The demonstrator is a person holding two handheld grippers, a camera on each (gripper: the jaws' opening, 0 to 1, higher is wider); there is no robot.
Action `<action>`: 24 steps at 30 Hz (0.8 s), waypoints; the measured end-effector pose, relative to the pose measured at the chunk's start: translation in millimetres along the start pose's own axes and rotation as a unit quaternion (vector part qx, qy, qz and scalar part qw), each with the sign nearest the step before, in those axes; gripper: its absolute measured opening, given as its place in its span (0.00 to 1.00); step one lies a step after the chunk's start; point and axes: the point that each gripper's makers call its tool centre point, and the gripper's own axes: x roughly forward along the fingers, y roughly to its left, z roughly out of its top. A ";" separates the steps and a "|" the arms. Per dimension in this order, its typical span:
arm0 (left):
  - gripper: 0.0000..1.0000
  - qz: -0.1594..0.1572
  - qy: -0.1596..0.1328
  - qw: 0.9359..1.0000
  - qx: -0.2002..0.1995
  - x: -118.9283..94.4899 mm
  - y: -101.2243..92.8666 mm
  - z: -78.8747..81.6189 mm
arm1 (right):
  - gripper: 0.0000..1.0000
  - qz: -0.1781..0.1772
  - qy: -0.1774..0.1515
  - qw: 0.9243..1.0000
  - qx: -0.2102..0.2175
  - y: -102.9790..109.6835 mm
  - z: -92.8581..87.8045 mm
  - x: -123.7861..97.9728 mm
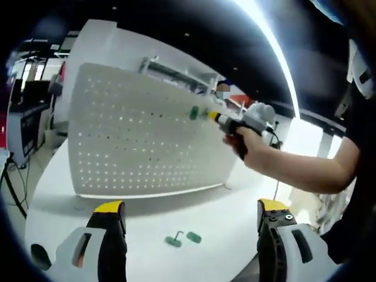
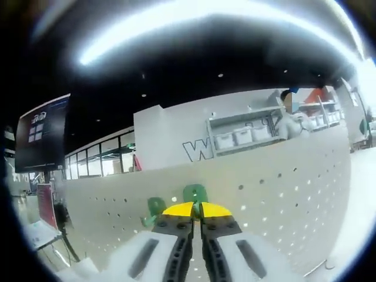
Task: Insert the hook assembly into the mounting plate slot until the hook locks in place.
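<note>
Right gripper (image 2: pixel 197 212) up at pegboard (image 2: pixel 282 194), yellow tips pressed nearly together, apparently pinching green hook (image 2: pixel 194 192), though grip itself hidden. Second green hook (image 2: pixel 155 207) just beside it on board. Left gripper (image 1: pixel 191 212) spread wide, holding nothing, low over table (image 1: pixel 223 205) where spare green hook (image 1: pixel 174 240) lies. Insertion seemingly underway; locking not confirmable.

Only legible text: a large outlined "W" on the white wall (image 2: pixel 176 132) in the right gripper view, rest cut off. Dark screen (image 2: pixel 42 134) content too blurred.
</note>
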 end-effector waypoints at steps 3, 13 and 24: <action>0.93 -0.001 0.000 1.000 0.000 0.4 0.4 0.7 | 0.00 -0.002 0.000 1.000 0.002 0.0 -0.9 0.3; 0.91 0.001 0.000 1.000 -0.002 -2.7 2.6 1.2 | 0.00 -0.008 0.002 1.000 0.013 -2.3 -8.2 3.9; 0.90 0.001 0.003 1.000 -0.004 -3.1 3.0 -0.6 | 0.00 -0.017 0.007 1.000 0.007 -3.2 -11.3 5.7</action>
